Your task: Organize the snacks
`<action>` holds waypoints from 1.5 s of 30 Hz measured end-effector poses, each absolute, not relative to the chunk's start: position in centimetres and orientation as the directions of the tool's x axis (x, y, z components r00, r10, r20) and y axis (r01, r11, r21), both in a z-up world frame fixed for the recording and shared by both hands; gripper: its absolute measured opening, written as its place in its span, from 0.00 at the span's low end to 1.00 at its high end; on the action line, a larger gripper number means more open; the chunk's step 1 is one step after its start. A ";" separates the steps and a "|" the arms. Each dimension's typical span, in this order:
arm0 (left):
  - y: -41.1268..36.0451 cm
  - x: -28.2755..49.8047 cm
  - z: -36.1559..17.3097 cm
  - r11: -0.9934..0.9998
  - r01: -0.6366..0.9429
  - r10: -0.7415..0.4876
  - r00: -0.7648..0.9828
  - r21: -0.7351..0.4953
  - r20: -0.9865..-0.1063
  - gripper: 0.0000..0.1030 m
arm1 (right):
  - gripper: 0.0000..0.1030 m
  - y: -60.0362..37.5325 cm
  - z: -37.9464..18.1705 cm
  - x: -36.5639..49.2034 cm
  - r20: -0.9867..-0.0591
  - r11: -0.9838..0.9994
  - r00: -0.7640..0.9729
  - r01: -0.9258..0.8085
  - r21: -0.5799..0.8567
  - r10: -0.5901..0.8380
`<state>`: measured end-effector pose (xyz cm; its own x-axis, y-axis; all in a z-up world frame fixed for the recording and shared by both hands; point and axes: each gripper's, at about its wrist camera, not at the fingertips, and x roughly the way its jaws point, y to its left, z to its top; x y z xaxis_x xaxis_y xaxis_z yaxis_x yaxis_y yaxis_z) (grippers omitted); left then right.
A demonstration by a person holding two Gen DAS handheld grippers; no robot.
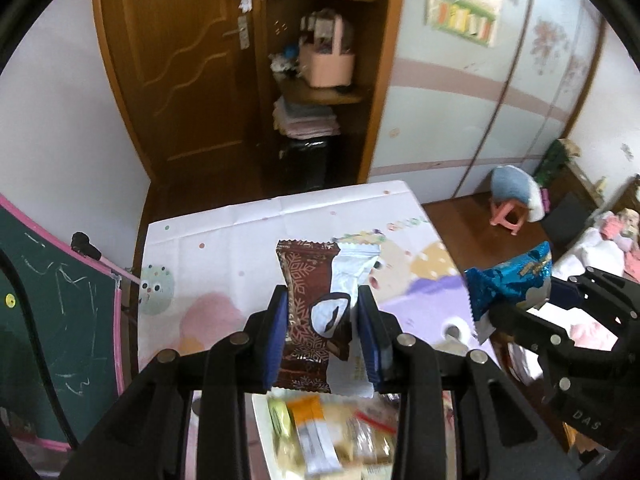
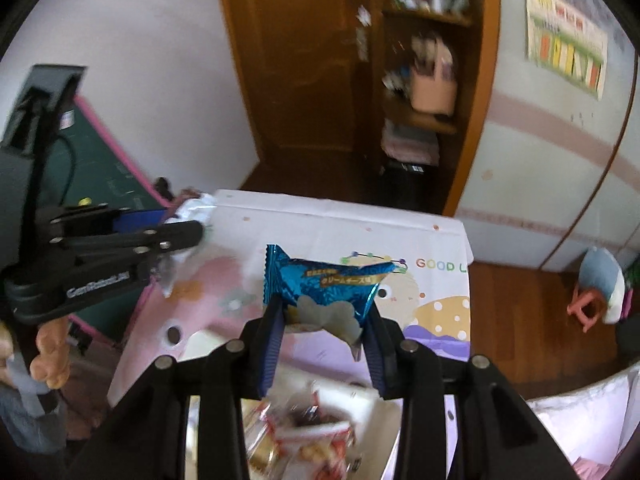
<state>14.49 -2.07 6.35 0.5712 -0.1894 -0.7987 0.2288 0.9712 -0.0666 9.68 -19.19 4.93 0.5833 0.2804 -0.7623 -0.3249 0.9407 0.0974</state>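
A: What does each hand-held gripper carry?

B: At centre frame in the left wrist view, the left hand-held gripper (image 1: 322,332) is clamped on a brown snowflake-print snack packet (image 1: 306,312), upright with its silver back folded forward. The right hand-held gripper (image 2: 324,334) is clamped on a blue foil snack packet (image 2: 324,284), also upright.

A: Why held up like that?

B: Probably for carrying: both sit clear above the table (image 1: 224,240) with its cartoon-print cloth.

A: Where are the other snacks?

B: Low in each frame, behind the fingers, lies a blurred pile of wrapped snacks (image 1: 320,436), possibly in a tray; I cannot tell.
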 end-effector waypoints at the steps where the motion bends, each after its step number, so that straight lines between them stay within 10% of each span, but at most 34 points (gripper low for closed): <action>1: -2.1 13.2 6.7 0.969 0.239 -0.196 0.579 -0.064 -0.791 0.31 | 0.36 -19.1 5.4 8.2 -0.754 0.938 0.591 -0.334 0.094 0.286; 18: -4.6 -1.9 -2.8 0.943 0.334 -0.211 0.601 0.003 -0.771 0.33 | 0.37 -17.5 -5.6 -4.6 -0.797 0.961 0.577 -0.275 0.013 0.176; 23: -5.4 -1.8 -7.6 0.959 0.283 -0.159 0.593 0.020 -0.789 0.88 | 0.45 -19.2 -10.4 -3.5 -0.875 0.972 0.450 -0.217 0.086 0.179; 28: -4.7 -2.5 -9.1 0.966 0.258 -0.171 0.588 -0.016 -0.791 0.89 | 0.61 -20.2 -11.3 -4.0 -0.873 0.980 0.452 -0.156 0.126 0.184; 45: -1.4 -3.9 -6.9 0.991 0.127 -0.119 0.651 -0.048 -0.750 1.00 | 0.61 -20.2 -8.2 -5.4 -0.808 0.991 0.576 -0.110 0.075 0.125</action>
<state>-3.93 -1.39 -6.92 0.6511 -0.1194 -0.7495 0.1266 0.9908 -0.0479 -5.38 -20.20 -8.24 0.5763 0.1250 -0.8076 -0.1099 0.9911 0.0750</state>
